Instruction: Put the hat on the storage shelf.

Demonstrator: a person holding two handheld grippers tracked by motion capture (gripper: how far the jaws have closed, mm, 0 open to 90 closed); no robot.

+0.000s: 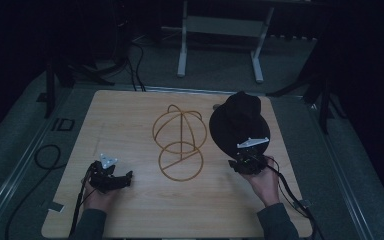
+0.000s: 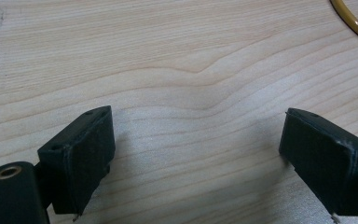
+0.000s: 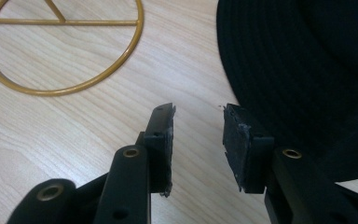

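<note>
The black hat (image 1: 239, 122) lies on the right far part of the wooden table (image 1: 130, 120), brim down, crown up. In the right gripper view its ribbed brim (image 3: 279, 60) occupies the upper right, just beyond the right jaw.

The gold wire stand (image 1: 178, 140) sits at the table centre, just left of the hat and apart from it. It consists of 1 flat ring base with cross bars and 1 domed cage of curved wires above it. Its ring base (image 3: 60, 46) lies flat on the wood.

The right gripper (image 1: 250, 159) is held at the near edge of the brim. Its 2 jaws stand slightly apart, with bare table between them; nothing is held.

The left gripper (image 1: 111, 177) rests low over the left near part of the table, well apart from the stand. Its 2 jaws are spread wide over bare wood.
</note>
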